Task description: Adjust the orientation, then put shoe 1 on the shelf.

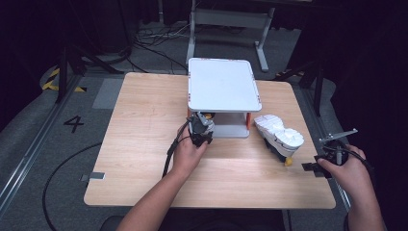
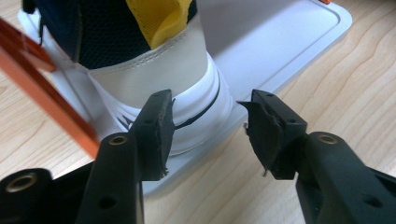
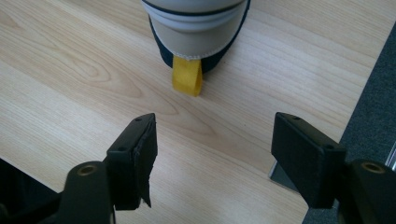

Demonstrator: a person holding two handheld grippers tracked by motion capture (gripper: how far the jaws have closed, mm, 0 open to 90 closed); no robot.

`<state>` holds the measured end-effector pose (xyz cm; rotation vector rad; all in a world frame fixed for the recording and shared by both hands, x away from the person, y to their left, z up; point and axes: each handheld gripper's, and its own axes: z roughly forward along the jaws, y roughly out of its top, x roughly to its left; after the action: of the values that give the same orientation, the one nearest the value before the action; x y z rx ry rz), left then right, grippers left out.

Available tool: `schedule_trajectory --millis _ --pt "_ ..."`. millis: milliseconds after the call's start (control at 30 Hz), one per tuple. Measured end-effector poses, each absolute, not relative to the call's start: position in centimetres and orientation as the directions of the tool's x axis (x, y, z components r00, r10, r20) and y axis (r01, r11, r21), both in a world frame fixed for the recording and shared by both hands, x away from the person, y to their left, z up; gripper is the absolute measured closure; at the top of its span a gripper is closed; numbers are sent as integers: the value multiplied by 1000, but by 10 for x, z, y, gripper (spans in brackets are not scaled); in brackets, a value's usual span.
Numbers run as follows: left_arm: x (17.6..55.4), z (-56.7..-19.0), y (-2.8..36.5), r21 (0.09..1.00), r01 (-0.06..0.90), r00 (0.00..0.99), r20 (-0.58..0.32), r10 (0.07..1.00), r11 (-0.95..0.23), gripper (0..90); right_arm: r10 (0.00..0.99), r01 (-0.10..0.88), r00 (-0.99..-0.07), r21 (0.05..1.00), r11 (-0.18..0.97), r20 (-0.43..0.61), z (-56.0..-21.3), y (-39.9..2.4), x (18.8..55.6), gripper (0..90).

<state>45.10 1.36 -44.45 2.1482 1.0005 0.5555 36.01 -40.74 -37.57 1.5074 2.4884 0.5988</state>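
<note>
A white two-tier shelf point(image 1: 223, 86) with orange legs stands on the wooden table. On its lower tray point(image 2: 280, 42) a shoe point(image 2: 154, 70) stands upright, with a navy mesh upper, a cream heel, a white sole and a yellow tab. My left gripper point(image 1: 199, 126) point(image 2: 210, 100) is open at that heel: the left pad is against it and the right pad stands apart. A second shoe point(image 1: 279, 137) point(image 3: 196, 23) lies sole-up on the table right of the shelf, its yellow loop point(image 3: 187, 77) pointing at my right gripper point(image 1: 323, 161) point(image 3: 215, 122). That gripper is open with nothing between its jaws.
An orange leg point(image 2: 42, 93) of the shelf stands just left of my left jaw. The table's right edge point(image 3: 359, 98) runs close beside my right gripper, with dark floor beyond. Bare wood point(image 1: 144, 144) spreads left of the shelf and along the front.
</note>
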Motion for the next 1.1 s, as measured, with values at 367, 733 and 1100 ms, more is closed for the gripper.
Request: schedule_trajectory --millis 367,733,1100 --pt "420 -414 24 709 504 627 92 773 -493 452 881 802 -470 445 399 58 -369 -410 358 322" --pt "384 -354 63 597 627 572 82 816 -500 367 873 792 -485 446 417 45 -369 -402 363 305" --pt "386 -353 125 511 742 485 37 874 -434 265 868 784 -496 440 437 21 -367 -395 369 218"
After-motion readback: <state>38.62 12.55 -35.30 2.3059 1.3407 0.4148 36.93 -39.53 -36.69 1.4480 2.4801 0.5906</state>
